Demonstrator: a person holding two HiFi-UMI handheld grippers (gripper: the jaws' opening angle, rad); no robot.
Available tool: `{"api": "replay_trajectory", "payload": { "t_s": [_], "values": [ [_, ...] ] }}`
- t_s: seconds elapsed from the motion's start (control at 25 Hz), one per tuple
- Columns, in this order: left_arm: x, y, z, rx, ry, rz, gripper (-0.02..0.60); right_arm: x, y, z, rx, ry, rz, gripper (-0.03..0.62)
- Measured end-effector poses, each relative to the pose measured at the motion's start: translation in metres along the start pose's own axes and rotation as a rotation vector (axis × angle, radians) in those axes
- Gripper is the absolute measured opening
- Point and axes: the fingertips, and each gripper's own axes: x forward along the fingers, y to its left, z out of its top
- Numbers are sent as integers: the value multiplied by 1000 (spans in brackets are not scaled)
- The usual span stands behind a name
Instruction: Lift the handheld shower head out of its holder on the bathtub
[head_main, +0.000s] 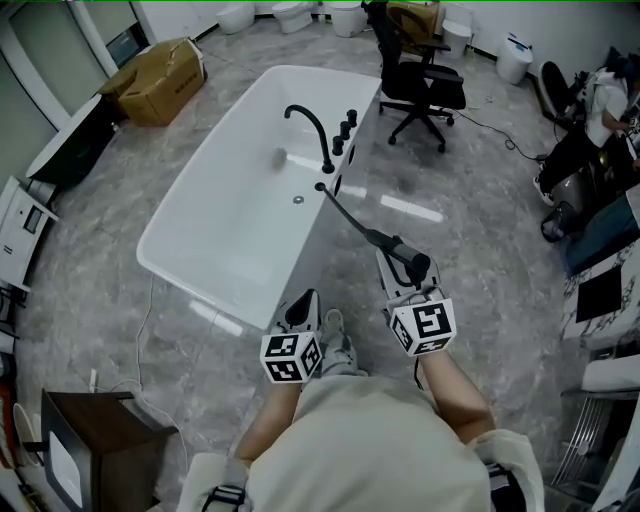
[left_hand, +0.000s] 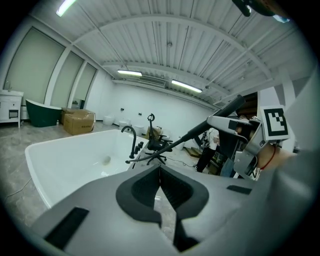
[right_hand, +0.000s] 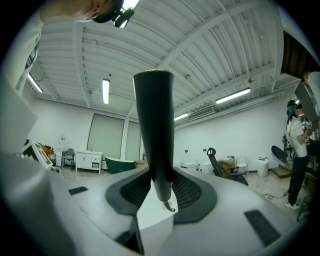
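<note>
- Grey showroom floor, white bathtub (head_main: 215, 235); right claw (right_hand: 161, 195) clamps the shower head (right_hand: 154, 130), left claw (left_hand: 160, 175) closed, empty.
- Hose (head_main: 345, 210) pulled taut could twist it loose.

Pale beige top (head_main: 380, 440); grey left gripper (head_main: 303, 303) and right gripper (head_main: 396, 263), each with black-and-white marker cube (head_main: 291, 357).

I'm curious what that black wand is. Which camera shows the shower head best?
The head view: the whole shower head and its hose back to the bathtub. The left gripper view shows it side-on; the right gripper view only its handle between the jaws.
</note>
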Motion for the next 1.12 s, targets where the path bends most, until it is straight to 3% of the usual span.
{"api": "replay_trajectory", "payload": {
  "t_s": [0.64,1.12],
  "values": [
    [-29,-15,-8,31,-20,-8,21,-84,15,31,2,-77,-6,141],
    [-23,-20,-3,36,-19,-9,21,-89,9,36,33,-94,-10,141]
  ]
}}
